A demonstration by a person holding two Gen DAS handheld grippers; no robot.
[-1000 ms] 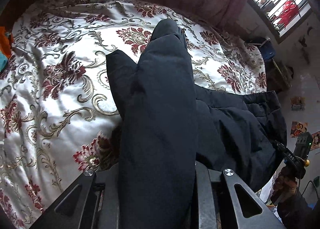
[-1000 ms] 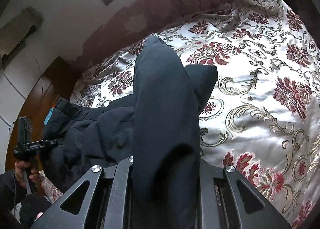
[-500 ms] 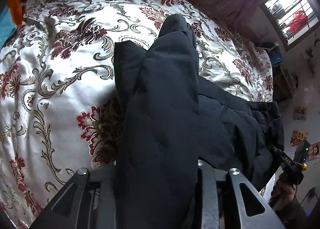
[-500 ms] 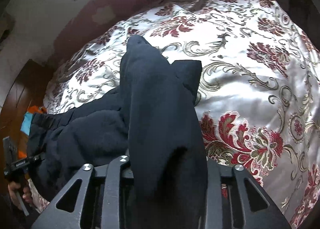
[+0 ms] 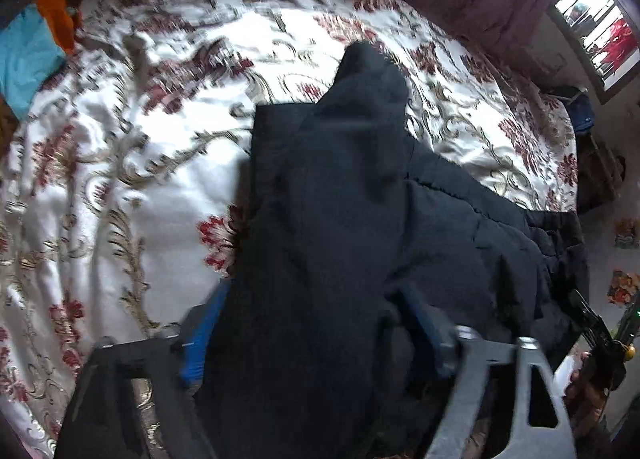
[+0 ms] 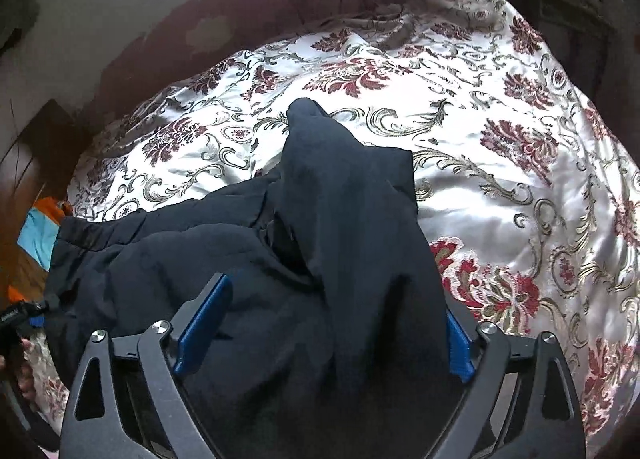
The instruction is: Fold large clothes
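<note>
The fingers (image 6: 202,323) of the right gripper (image 6: 320,335) are spreading, blue pads standing clear of the dark garment (image 6: 344,227) whose bunched fold lies loose between them; the grip is released. The left gripper (image 5: 316,335) is opening likewise, its fingers (image 5: 200,335) blurred, cloth draped between them but not pinched.

From the right gripper the fold runs toward 12 o'clock, its long axis straight ahead, ending in a rounded tip on the bed (image 6: 500,187). The garment's main bulk spreads toward 9 o'clock, where the other hand's gripper shows at the frame edge. From the left gripper the fold also points to 12, the bulk lying toward 3 o'clock.

Both hands seem equally near their folds. Open bedspread lies ahead at 12 and outward of each hand; the bed's near edge sits close under the grippers, so I judge smoothing should go forward.
</note>
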